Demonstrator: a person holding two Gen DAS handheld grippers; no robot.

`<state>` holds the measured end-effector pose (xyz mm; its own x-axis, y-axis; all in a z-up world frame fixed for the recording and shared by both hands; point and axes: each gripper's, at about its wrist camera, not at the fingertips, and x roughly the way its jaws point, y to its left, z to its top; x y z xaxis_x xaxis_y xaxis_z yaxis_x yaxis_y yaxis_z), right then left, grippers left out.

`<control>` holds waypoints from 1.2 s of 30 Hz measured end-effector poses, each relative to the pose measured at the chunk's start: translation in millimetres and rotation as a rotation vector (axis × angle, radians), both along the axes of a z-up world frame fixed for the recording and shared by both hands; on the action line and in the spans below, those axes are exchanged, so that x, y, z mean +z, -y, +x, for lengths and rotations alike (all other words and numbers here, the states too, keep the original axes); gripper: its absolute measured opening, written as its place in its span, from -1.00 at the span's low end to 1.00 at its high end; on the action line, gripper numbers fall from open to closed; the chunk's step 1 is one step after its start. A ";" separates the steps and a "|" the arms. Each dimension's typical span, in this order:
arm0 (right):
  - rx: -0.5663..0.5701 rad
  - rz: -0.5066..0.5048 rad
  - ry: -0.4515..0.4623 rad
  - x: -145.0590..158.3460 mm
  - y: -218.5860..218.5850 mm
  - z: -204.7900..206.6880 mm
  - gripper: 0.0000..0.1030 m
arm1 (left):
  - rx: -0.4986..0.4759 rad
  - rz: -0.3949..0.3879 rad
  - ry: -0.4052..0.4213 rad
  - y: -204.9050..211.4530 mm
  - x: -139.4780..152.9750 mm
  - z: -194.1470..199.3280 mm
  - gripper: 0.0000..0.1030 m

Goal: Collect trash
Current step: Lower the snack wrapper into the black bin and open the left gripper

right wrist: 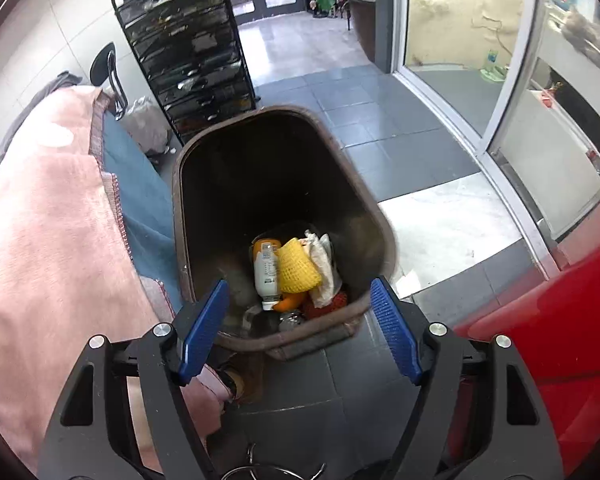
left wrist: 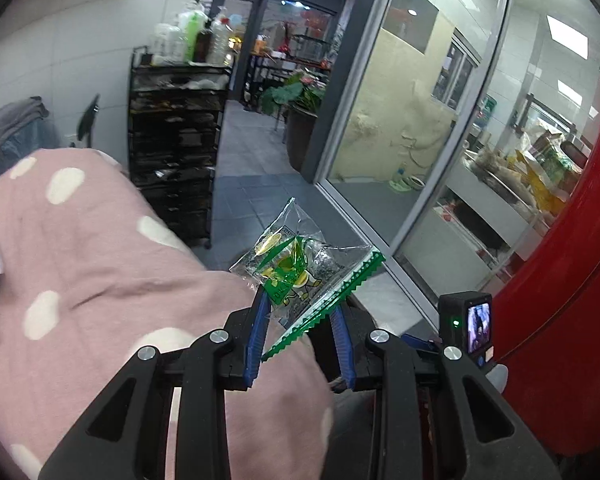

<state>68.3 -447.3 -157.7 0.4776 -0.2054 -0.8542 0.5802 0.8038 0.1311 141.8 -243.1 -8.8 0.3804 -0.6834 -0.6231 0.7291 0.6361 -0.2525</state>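
Note:
In the left wrist view my left gripper (left wrist: 300, 300) holds a clear and green plastic snack wrapper (left wrist: 300, 268) between its blue pads, raised in the air above the edge of a pink spotted blanket (left wrist: 100, 260). In the right wrist view my right gripper (right wrist: 300, 292) is open and empty, just above the near rim of a brown trash bin (right wrist: 188, 208). The bin holds a white bottle (right wrist: 267, 268), a yellow foam net (right wrist: 296, 268), crumpled paper (right wrist: 324, 264) and other trash.
A black mesh drawer rack (right wrist: 196, 52) stands behind the bin by the wall. A pink blanket over a blue cloth (right wrist: 148, 208) lies to the left. A red object (right wrist: 560, 340) is at the right, glass doors (left wrist: 420, 140) beyond.

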 end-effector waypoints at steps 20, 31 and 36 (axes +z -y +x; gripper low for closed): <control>-0.075 -0.020 0.024 22.2 16.9 -33.9 0.43 | -0.061 0.178 -0.086 102.4 -55.2 9.4 0.44; -0.099 -0.030 0.021 22.0 21.5 -34.1 0.43 | -0.066 0.088 -0.098 83.1 -42.5 4.5 0.79; -0.081 -0.037 0.047 29.0 14.0 -27.8 0.43 | -0.028 0.040 -0.029 50.9 -19.9 -7.3 0.84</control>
<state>40.5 -461.3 -128.7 0.4976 -0.2760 -0.8223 0.6377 0.7590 0.1311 134.5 -293.9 -28.7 0.3425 -0.6677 -0.6609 0.7398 0.6253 -0.2484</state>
